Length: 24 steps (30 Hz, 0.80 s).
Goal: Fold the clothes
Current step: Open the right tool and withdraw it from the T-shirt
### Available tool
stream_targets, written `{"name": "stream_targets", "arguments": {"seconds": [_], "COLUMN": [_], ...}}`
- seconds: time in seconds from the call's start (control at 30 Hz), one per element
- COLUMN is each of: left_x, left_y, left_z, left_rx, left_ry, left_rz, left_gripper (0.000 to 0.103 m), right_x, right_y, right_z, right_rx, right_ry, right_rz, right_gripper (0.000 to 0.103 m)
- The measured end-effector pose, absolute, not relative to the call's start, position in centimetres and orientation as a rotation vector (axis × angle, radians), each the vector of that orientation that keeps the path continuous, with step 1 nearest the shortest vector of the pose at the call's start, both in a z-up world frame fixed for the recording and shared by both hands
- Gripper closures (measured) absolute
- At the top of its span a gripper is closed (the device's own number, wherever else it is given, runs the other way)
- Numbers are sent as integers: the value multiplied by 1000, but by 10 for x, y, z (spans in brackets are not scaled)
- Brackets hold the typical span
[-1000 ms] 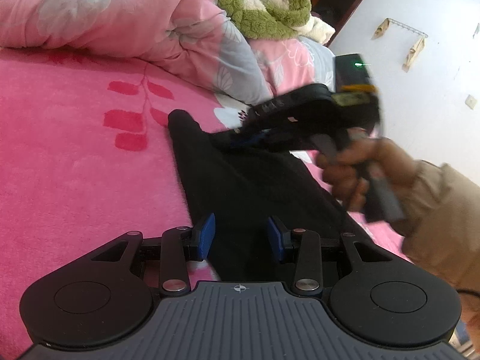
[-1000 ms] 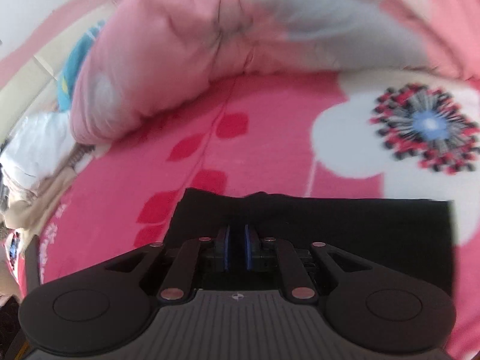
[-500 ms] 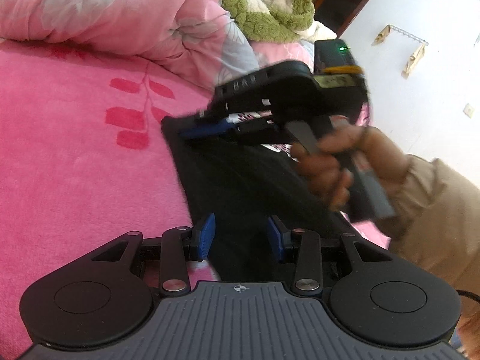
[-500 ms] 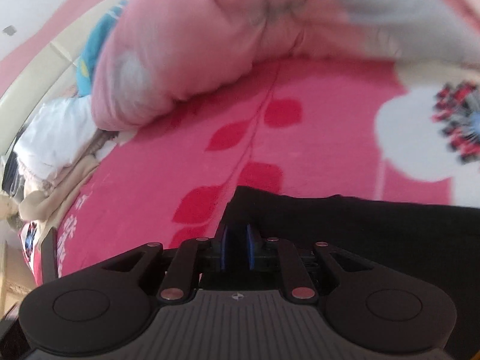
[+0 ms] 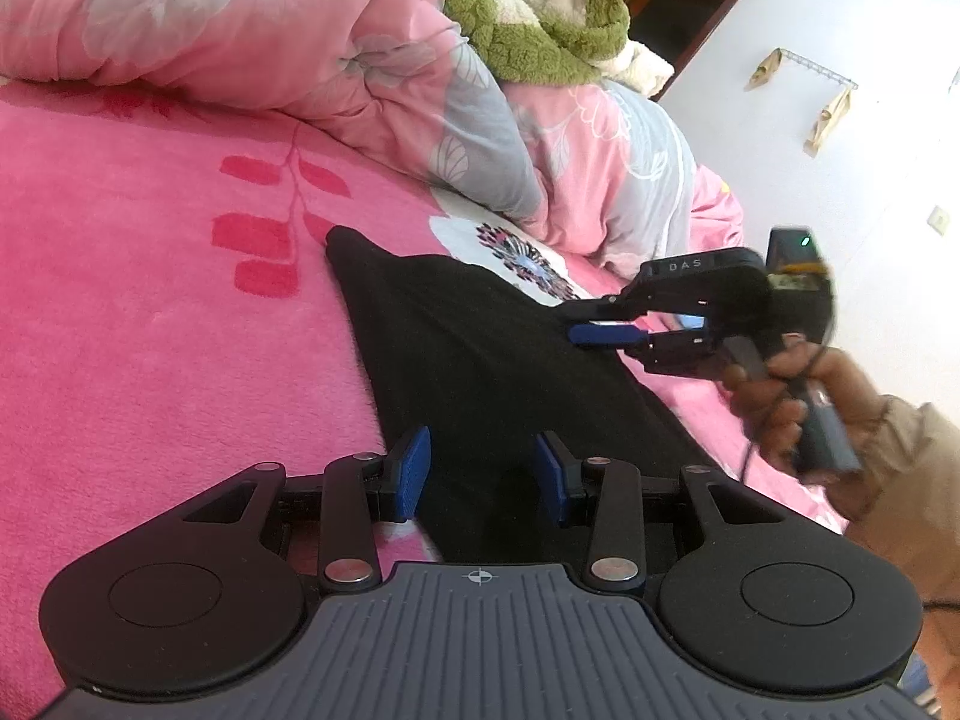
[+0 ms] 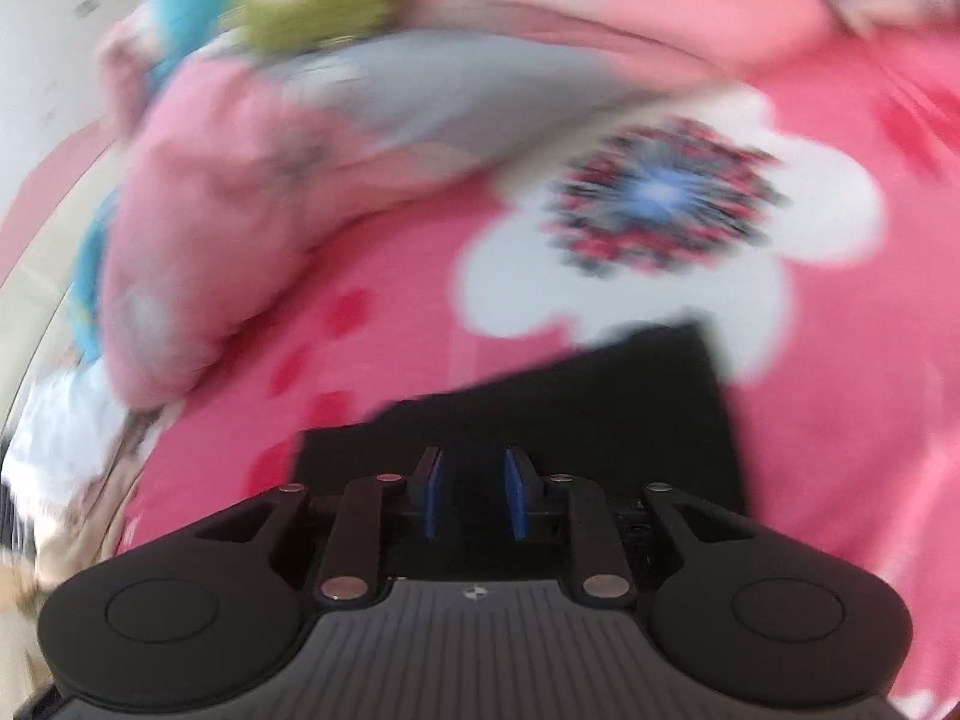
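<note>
Right tool [image 5: 591, 324] jaws opening, nothing pinched; left tool [image 5: 483, 468] spread over cloth [image 5: 480, 360]. Best to clear the fold without snagging.

Blurred right-wrist view

The quilt [image 6: 252, 192] and bed's flower print [image 6: 666, 198] smear; the left tool [image 5: 480, 471] hides the black garment's [image 5: 480, 348] near end.

We see a pink blanket [image 5: 150, 276] covering the bed, with a black garment [image 5: 480, 360] lying flat on it and a bunched pink quilt [image 5: 288, 42] behind
</note>
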<state>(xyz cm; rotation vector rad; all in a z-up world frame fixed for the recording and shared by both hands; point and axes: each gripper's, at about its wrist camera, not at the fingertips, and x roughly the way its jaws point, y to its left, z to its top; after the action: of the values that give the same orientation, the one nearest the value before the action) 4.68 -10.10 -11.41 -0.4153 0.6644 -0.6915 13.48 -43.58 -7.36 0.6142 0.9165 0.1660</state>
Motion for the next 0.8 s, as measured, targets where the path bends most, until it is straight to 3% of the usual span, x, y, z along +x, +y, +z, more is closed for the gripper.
{"name": "stream_targets", "arguments": {"seconds": [0.23,0.53,0.67,0.8], "left_x": [46,44,43,43], "left_y": [-104,-108,-110,-113], "left_z": [-113,-110,-109,-106], "left_rx": [-389,-359,-342,-320], "left_ry": [664,665,668,676], "left_rz": [-681,-668,-662,-654], "left_gripper": [64,64,64,64], "right_x": [112,67,43,7], "right_y": [-511,-491,-535,-527], "right_z": [-76,-90,-89,-73], "right_rx": [854,787,878,935], "right_ry": [731,907,811,739], "right_rz": [-4,199,-5,173], "right_gripper": [79,76,74,74]}}
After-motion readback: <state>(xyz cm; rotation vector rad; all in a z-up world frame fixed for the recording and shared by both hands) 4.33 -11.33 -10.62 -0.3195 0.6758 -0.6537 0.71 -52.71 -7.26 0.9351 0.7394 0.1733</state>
